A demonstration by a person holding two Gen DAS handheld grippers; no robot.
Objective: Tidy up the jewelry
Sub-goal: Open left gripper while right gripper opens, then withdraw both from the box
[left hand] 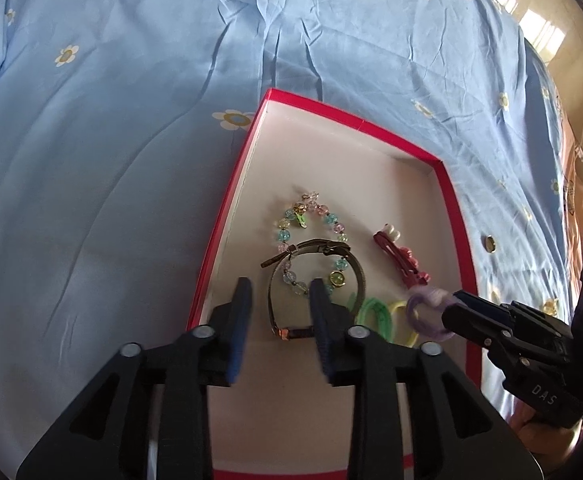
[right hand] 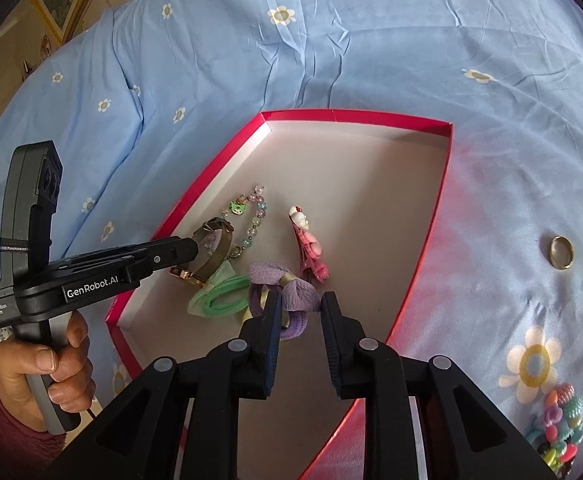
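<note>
A red-rimmed box (left hand: 457, 216) with a white floor lies on the blue bedspread; it also shows in the right wrist view (right hand: 437, 216). Inside lie a pastel bead bracelet (left hand: 311, 216), a mesh-band watch (left hand: 327, 272), a red hair clip (left hand: 399, 258), and green (right hand: 219, 298) and yellow hair ties. My left gripper (left hand: 279, 300) is open, just above the watch. My right gripper (right hand: 301, 308) is open, its fingers either side of a purple hair tie (right hand: 287, 286) resting in the box. A gold ring (right hand: 561, 258) lies on the bedspread outside the box.
A colourful beaded bracelet (right hand: 559, 428) lies on the bedspread at the lower right of the right wrist view. The blue flowered bedspread (left hand: 131, 120) spreads all round the box. A wooden floor and furniture show past the bed's edge.
</note>
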